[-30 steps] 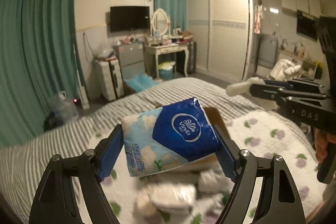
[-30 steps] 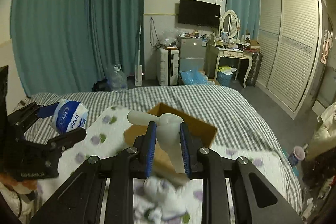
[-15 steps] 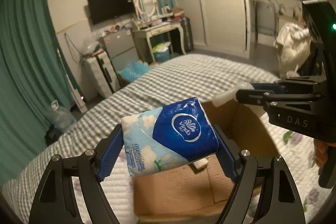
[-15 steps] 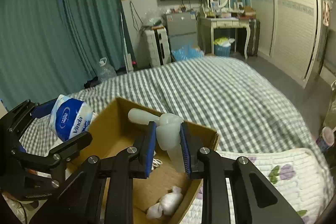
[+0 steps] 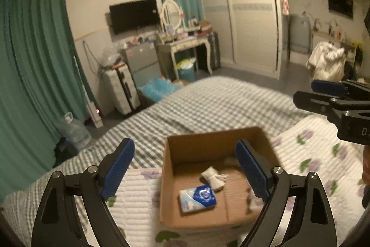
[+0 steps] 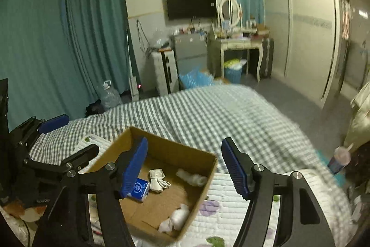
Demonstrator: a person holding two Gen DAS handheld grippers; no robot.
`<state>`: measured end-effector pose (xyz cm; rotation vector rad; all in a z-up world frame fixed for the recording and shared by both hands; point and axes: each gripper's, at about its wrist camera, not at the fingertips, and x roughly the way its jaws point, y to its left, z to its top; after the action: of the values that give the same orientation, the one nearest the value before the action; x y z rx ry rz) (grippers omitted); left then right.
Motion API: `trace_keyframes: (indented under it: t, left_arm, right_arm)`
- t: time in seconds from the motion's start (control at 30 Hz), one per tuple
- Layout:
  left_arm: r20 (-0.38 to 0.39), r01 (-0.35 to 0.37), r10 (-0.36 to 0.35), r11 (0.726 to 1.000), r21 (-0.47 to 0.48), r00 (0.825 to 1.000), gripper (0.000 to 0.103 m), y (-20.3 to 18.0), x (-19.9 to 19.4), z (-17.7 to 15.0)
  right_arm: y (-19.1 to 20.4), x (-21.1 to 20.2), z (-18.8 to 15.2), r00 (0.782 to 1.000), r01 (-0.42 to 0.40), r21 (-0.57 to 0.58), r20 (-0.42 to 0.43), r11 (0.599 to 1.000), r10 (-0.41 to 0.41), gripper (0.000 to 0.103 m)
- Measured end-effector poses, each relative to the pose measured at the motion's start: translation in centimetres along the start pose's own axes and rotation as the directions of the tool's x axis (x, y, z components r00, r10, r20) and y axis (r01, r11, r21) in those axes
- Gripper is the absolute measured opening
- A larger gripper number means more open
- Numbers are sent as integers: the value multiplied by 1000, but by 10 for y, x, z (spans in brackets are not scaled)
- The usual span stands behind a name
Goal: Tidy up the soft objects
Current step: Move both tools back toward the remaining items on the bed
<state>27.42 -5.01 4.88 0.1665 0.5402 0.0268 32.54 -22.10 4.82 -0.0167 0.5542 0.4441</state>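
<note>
An open cardboard box (image 5: 185,147) sits on the bed; it also shows in the right wrist view (image 6: 208,179). In it lie a blue tissue pack (image 5: 197,198), also seen partly behind my finger in the right wrist view (image 6: 140,190), a white bundle (image 5: 214,177), a white roll (image 6: 192,177) and white soft pieces (image 6: 175,219). My left gripper (image 5: 185,168) is open and empty above the box. My right gripper (image 6: 185,168) is open and empty above the box's right rim. It also shows at the right of the left wrist view (image 5: 323,96).
The bed has a grey checked cover (image 5: 208,103) and a white quilt with purple flowers (image 5: 319,161). Beyond it stand a dressing table (image 5: 185,45), suitcase (image 5: 121,89), water jug (image 5: 75,131), teal curtains and a wardrobe.
Both grippers opened. The tissue pack left my left gripper and the white item left my right one; both lie in the box. Both grippers rose and pulled back.
</note>
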Motion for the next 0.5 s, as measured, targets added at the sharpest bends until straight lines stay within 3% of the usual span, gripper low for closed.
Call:
trace_keyframes:
  t: [0.13, 0.33, 0.5]
  left_arm:
    - [93, -10, 11, 1000, -11, 996, 90, 3, -69, 12]
    - [244, -11, 23, 999, -49, 970, 97, 21, -171, 13]
    - [284, 1, 8, 999, -33, 959, 97, 28, -218, -7]
  right_arm:
    - [20, -64, 7, 999, 36, -34, 40, 999, -35, 69]
    - [62, -163, 3, 992, 93, -119, 95, 988, -82, 89]
    - [98, -216, -24, 988, 129, -173, 101, 976, -112, 95]
